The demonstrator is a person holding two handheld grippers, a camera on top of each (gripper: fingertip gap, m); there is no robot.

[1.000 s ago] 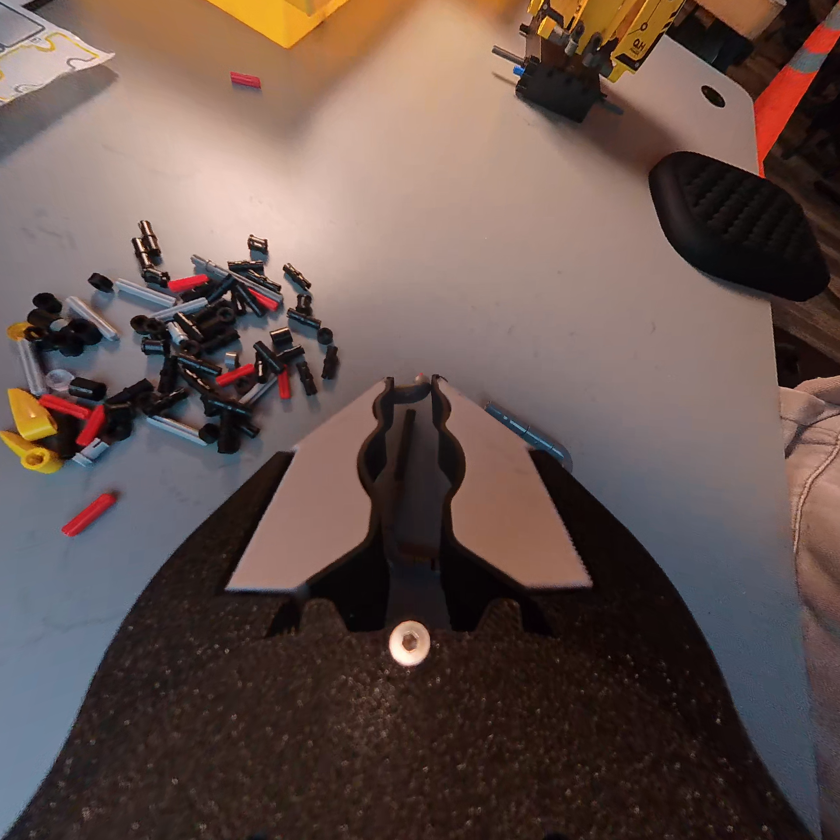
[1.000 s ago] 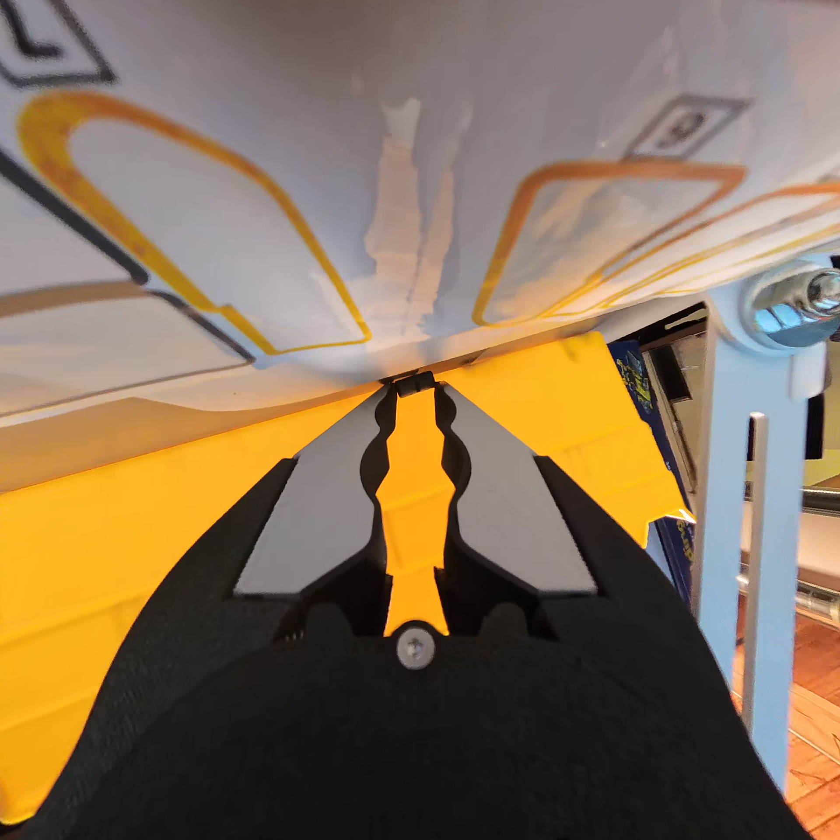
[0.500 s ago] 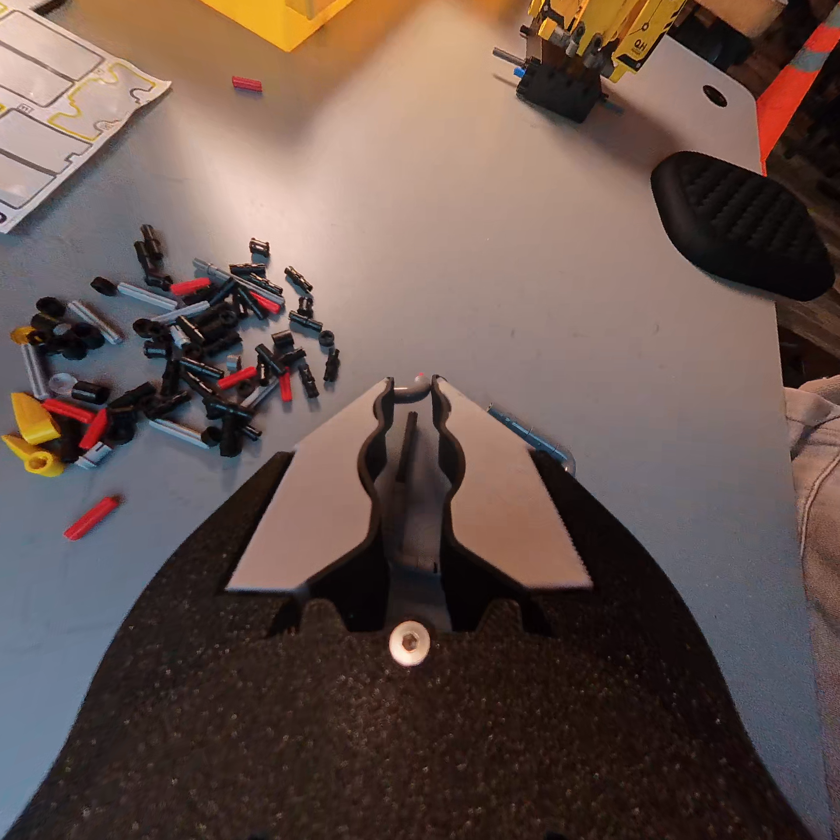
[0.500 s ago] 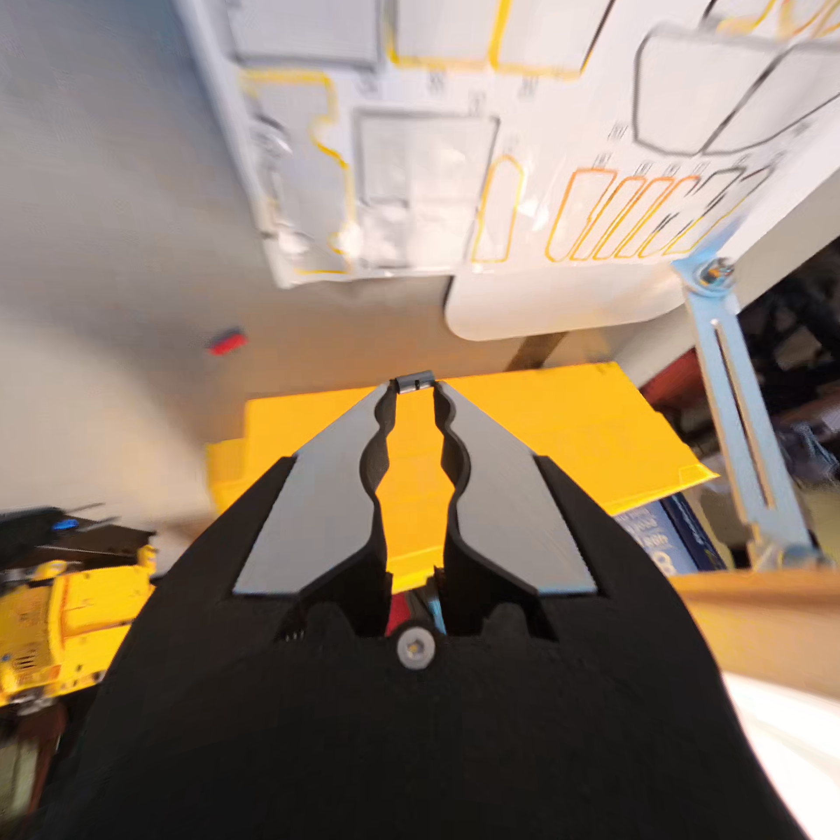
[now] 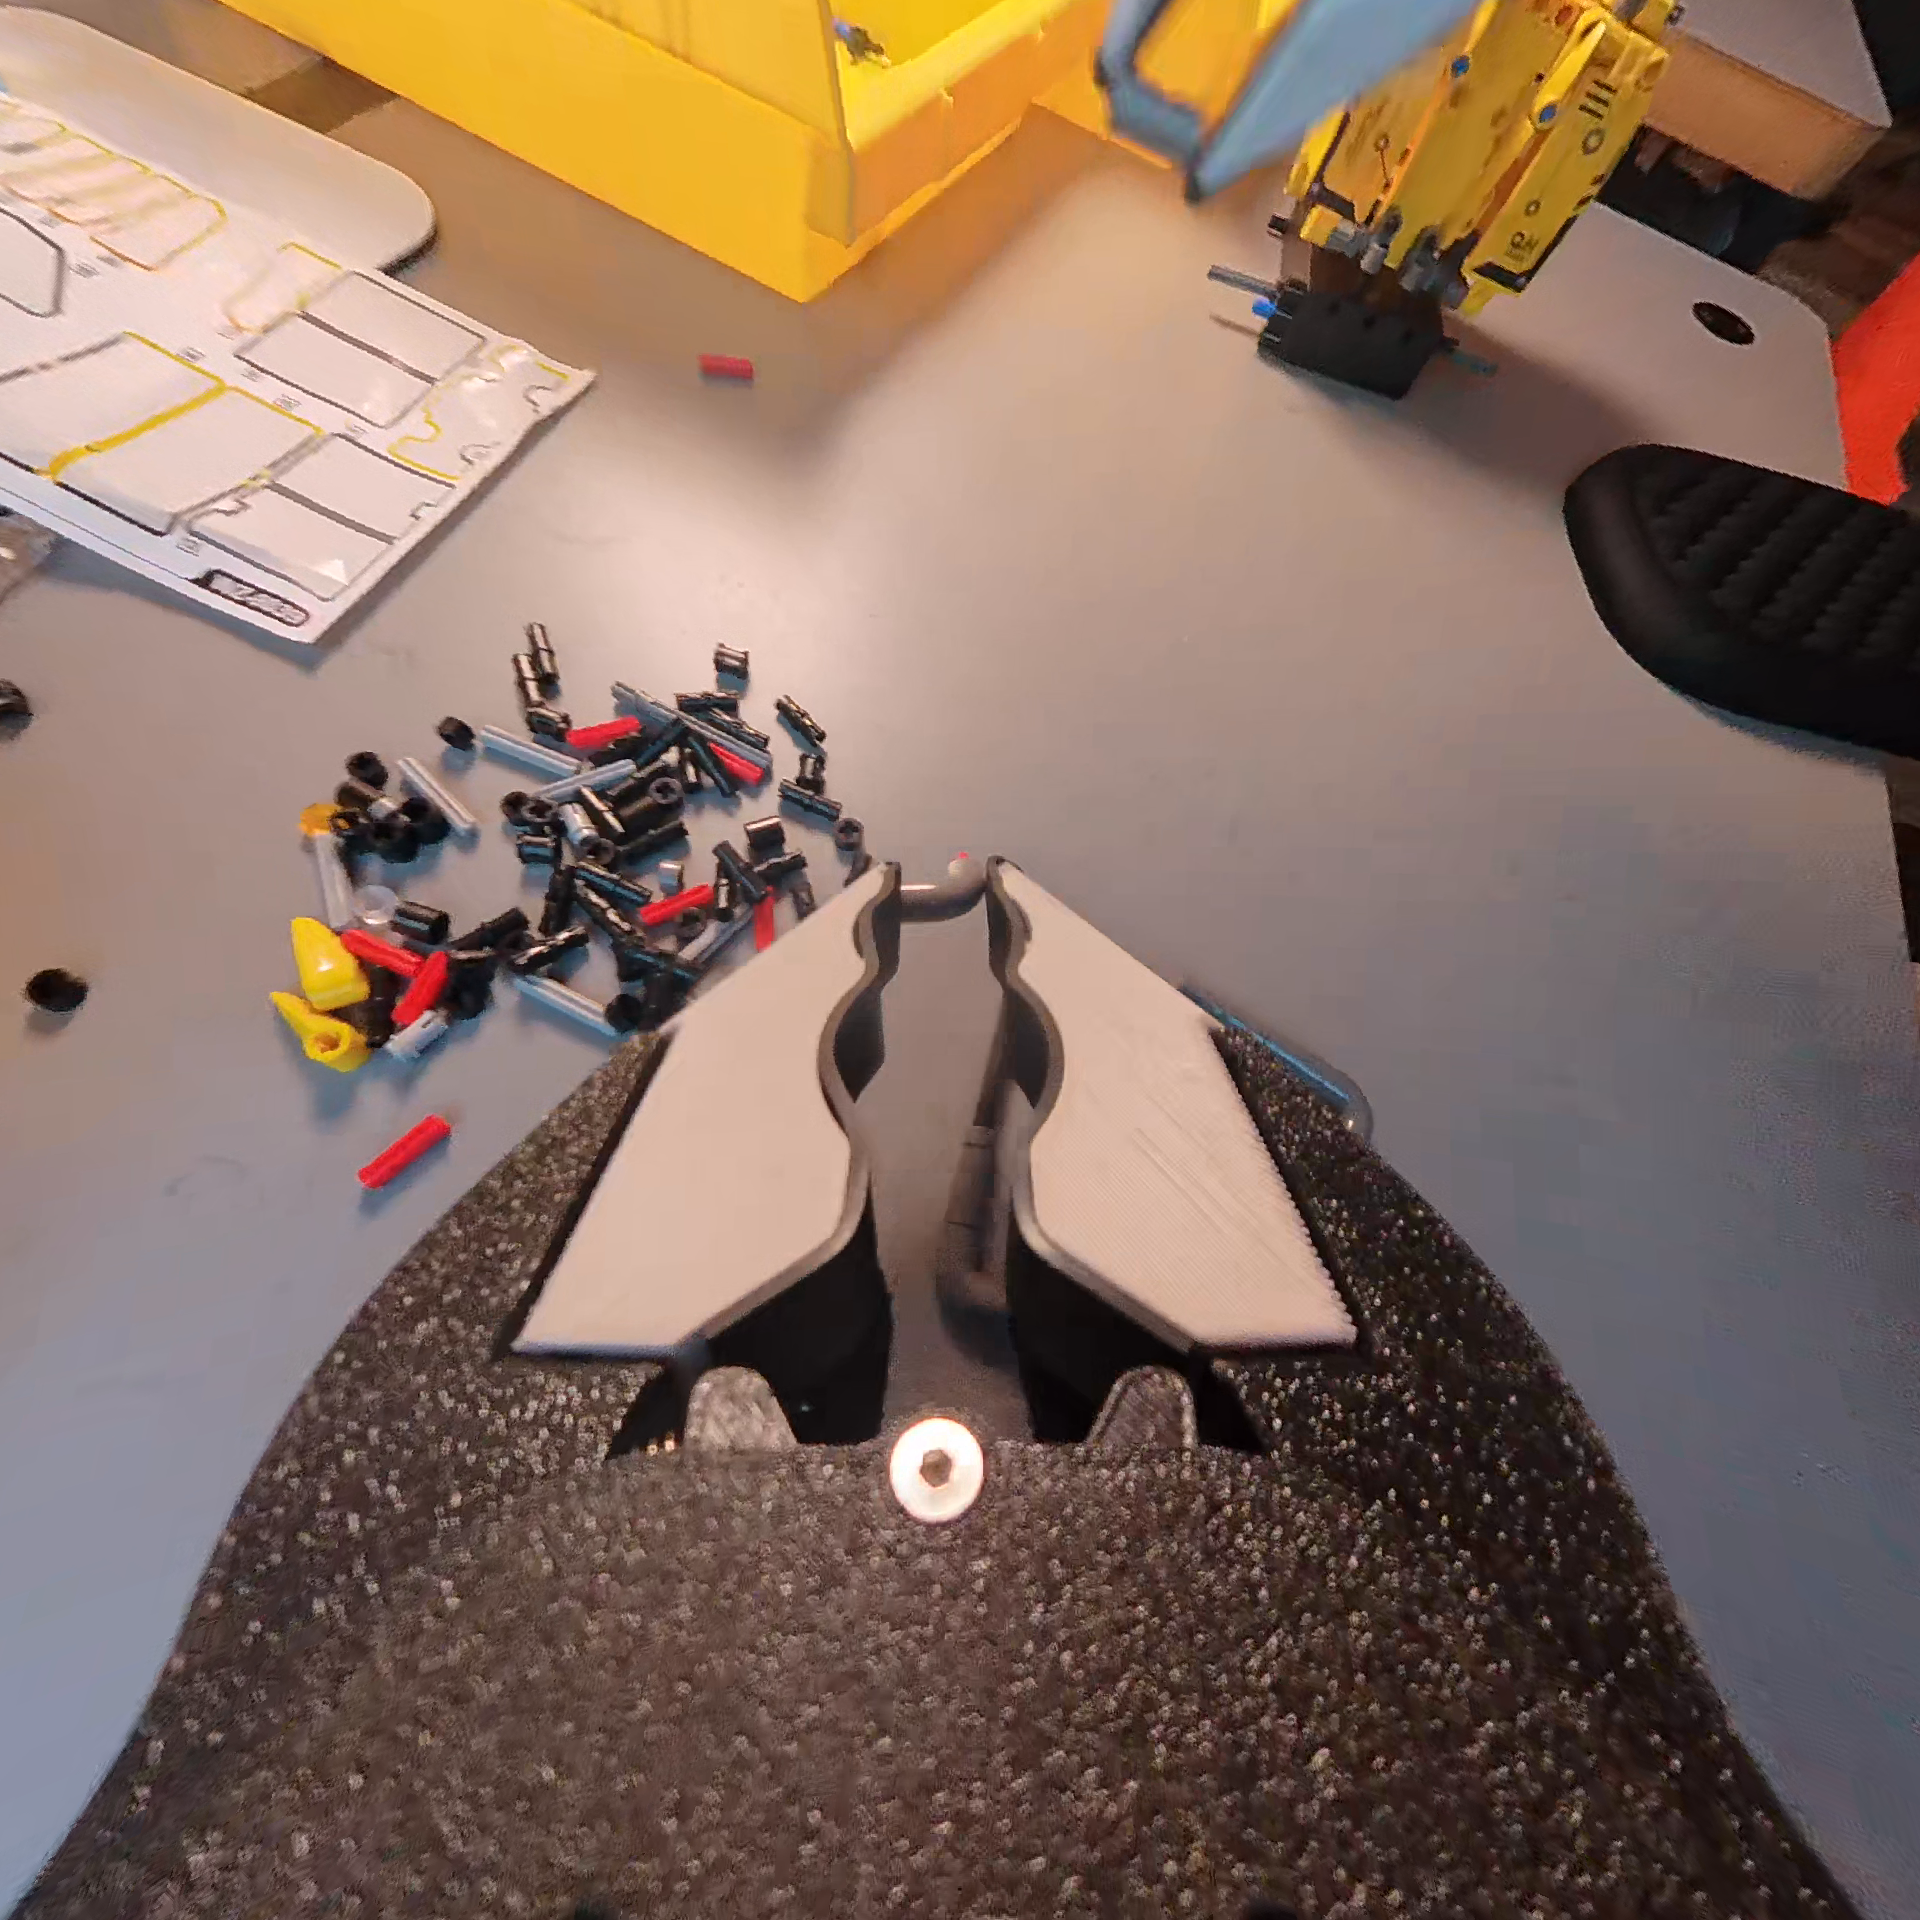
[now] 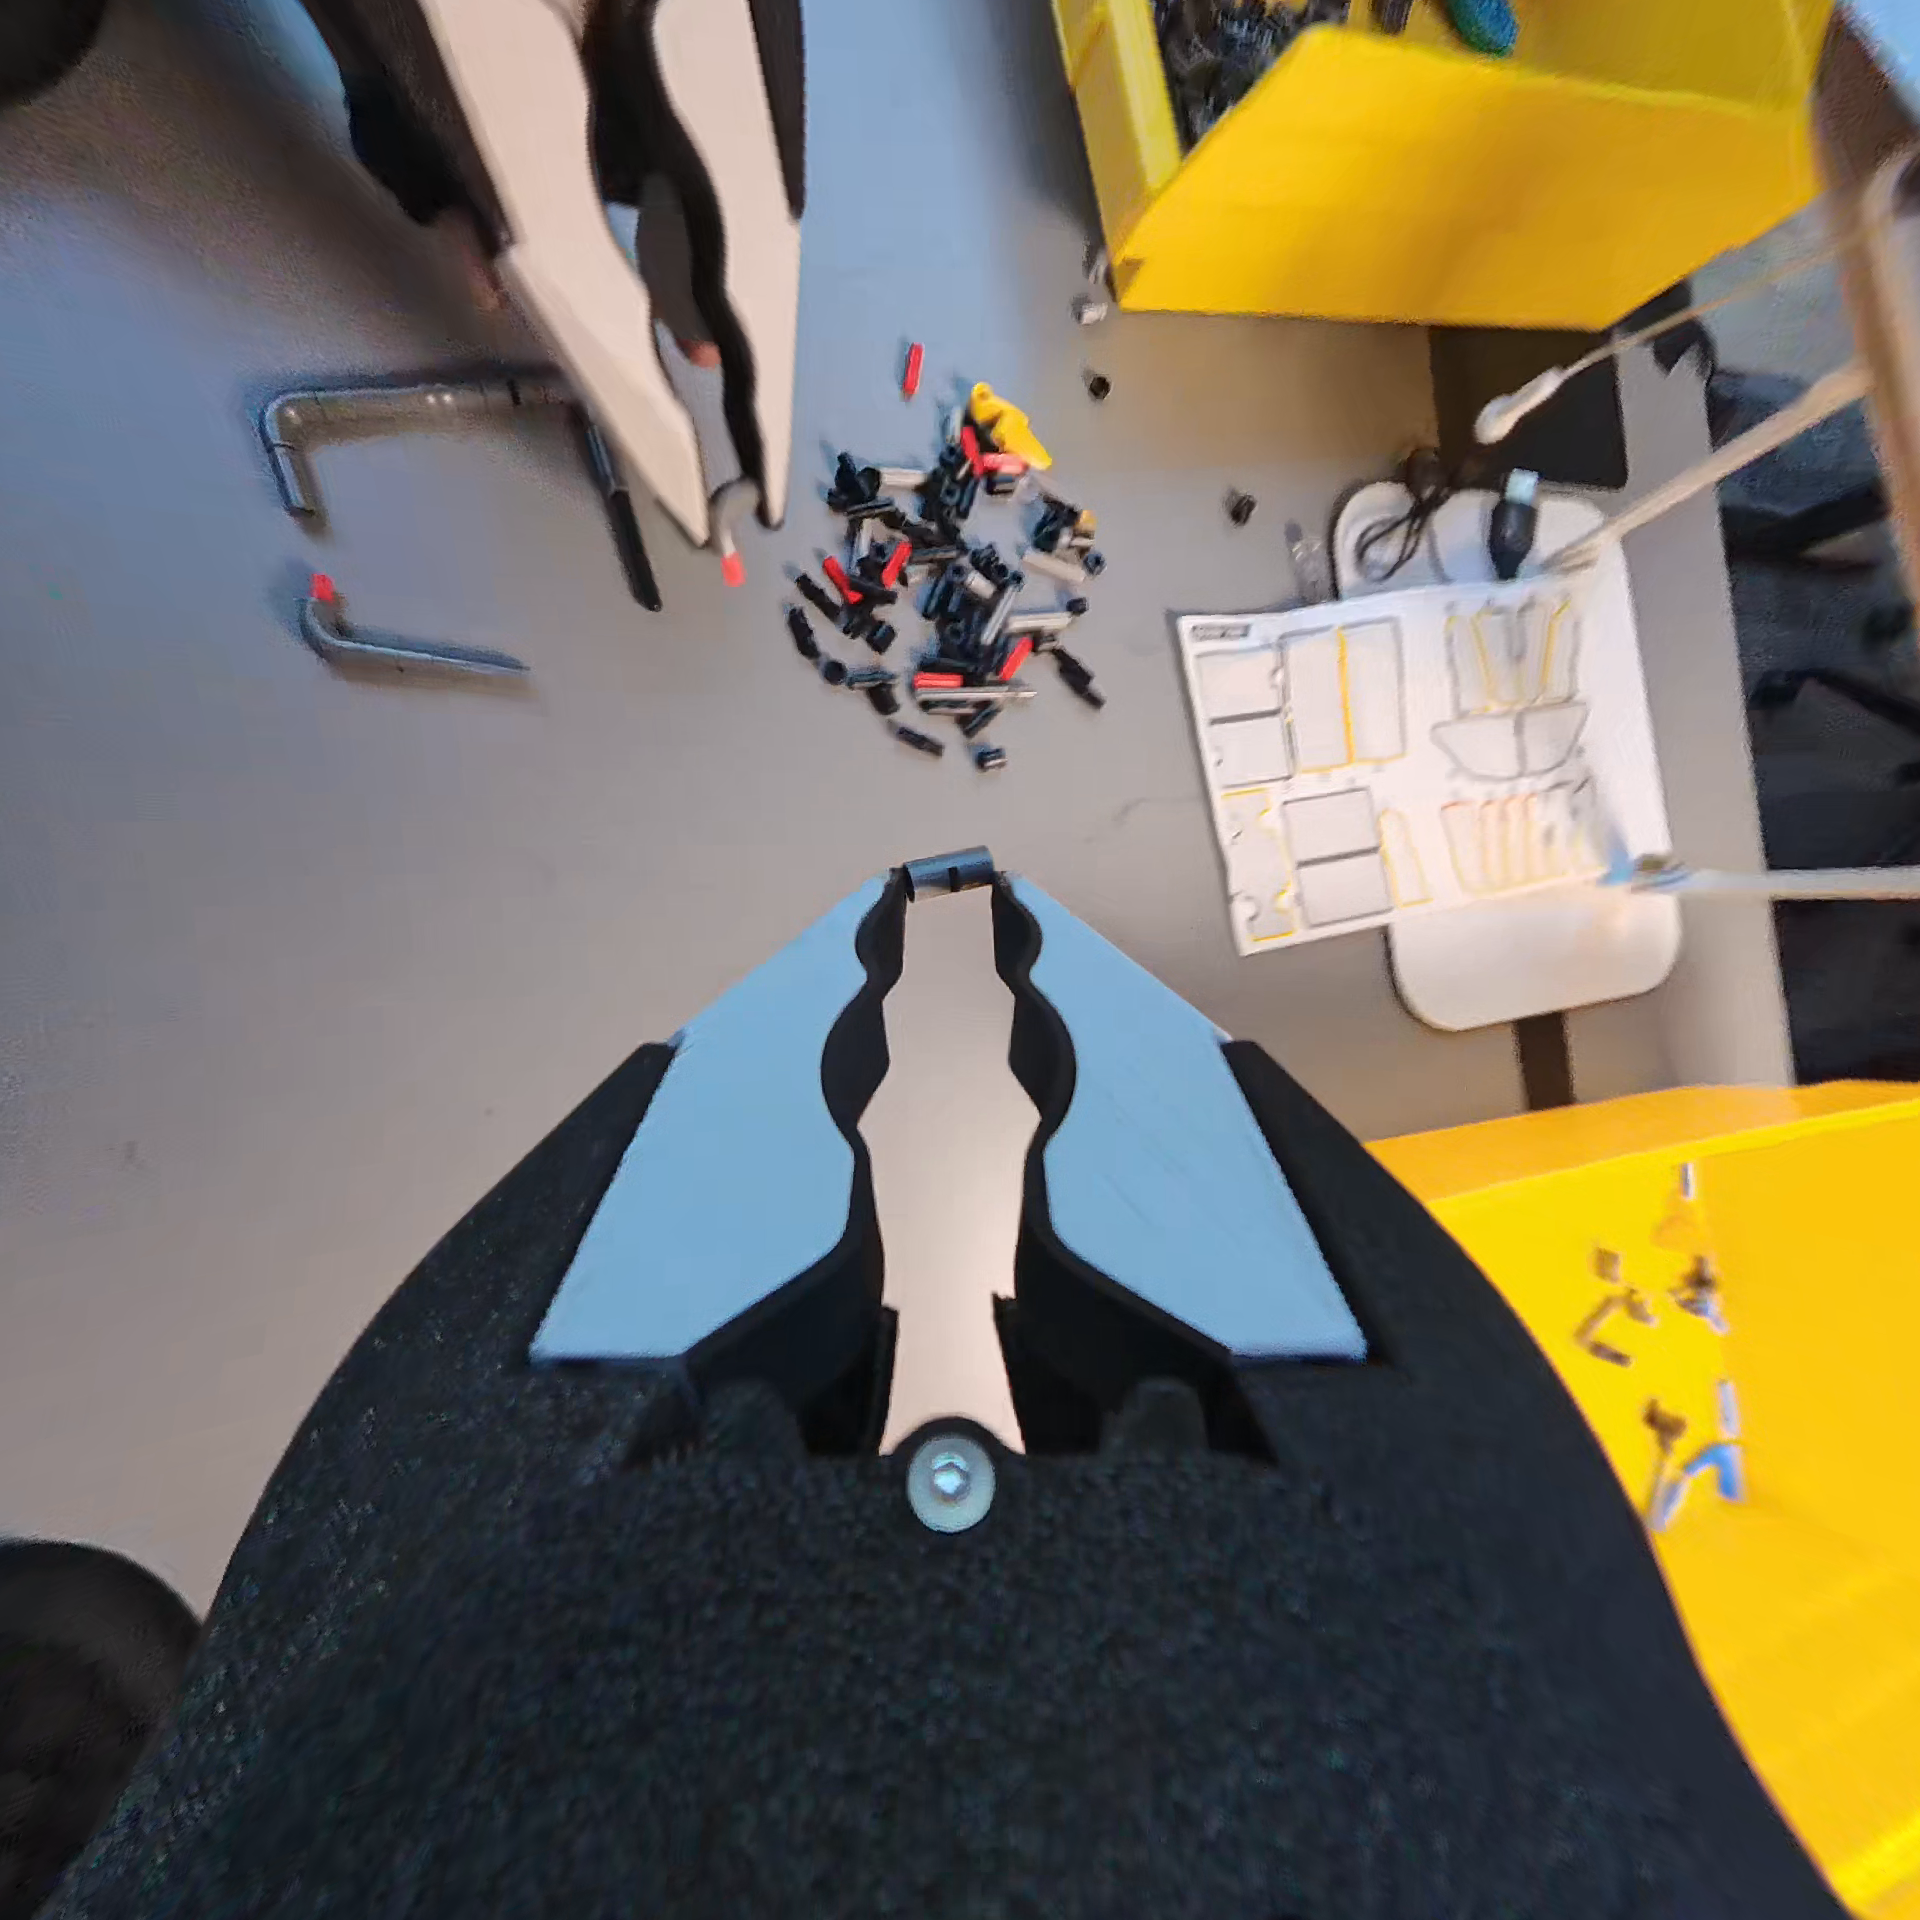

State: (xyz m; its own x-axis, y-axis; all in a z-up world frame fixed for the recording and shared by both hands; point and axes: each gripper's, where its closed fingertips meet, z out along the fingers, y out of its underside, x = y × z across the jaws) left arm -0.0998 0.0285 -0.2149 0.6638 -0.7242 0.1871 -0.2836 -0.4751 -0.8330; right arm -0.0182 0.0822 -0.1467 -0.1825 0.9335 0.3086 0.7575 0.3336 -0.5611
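Right gripper, held above the grey table, pinches a small grey cylindrical piece crosswise between its fingertips. Left gripper is clamped on a bent grey bar with a red tip, low over the table just beside the heap of black, red and grey pins. Around them lie a white sticker sheet, yellow boxes, a yellow brick model and two more bent grey bars.

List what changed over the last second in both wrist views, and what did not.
The right gripper swung away from the white sticker sheet to high above the grey table, keeping its small grey cylindrical piece. The left gripper pulled back slightly, still clamping the bent grey red-tipped piece. The pile of small black, red and grey pins stayed.
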